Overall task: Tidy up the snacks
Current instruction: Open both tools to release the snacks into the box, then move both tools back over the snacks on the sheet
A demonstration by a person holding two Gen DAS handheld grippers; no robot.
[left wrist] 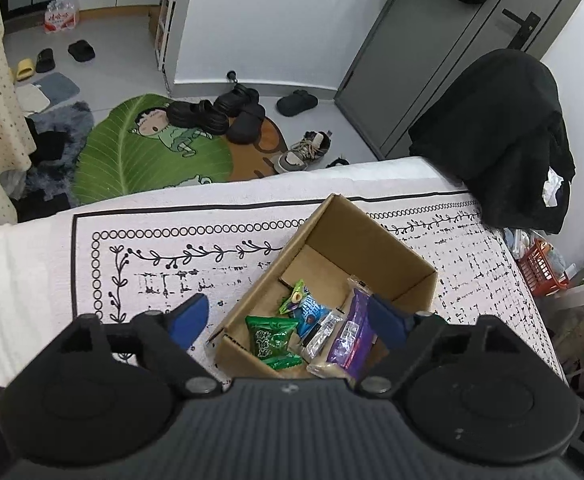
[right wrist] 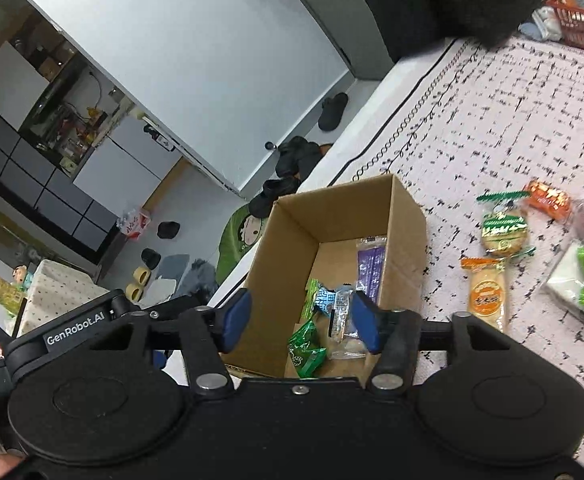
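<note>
Both grippers poised over the collecting box, a sorting step in hand. I hold the left gripper [left wrist: 287, 318] above the near end of the cardboard box [left wrist: 392, 240], its blue fingers [left wrist: 193, 314] released and spread wide with nothing between them; the box contents show in the gap. The right gripper [right wrist: 298, 320] hangs over the same box [right wrist: 408, 216], fingers [right wrist: 237, 314] likewise apart and empty. The box sits on the patterned cloth [left wrist: 195, 248] with its open top upward, presumably so that packets can be dropped in from above. Already inside, between and just ahead of my left fingers: a green packet [left wrist: 271, 336], a blue packet [left wrist: 310, 312], a clear-wrapped bar [left wrist: 326, 330] and a purple packet [left wrist: 354, 328]. The purple packet lies along the box wall beside the right-hand finger, long axis running away from the fingertips toward the far wall; it likely rests there because it slid against the side. Outside the box, well to the right of my right fingers, loose snacks wait on the cloth: an orange-wrapped cake [right wrist: 488, 292], long axis pointing away from the gripper, a round green-labelled biscuit pack [right wrist: 504, 230] just beyond it, and a small orange packet [right wrist: 548, 198]. I judge the task partly done, those packets remaining
</note>
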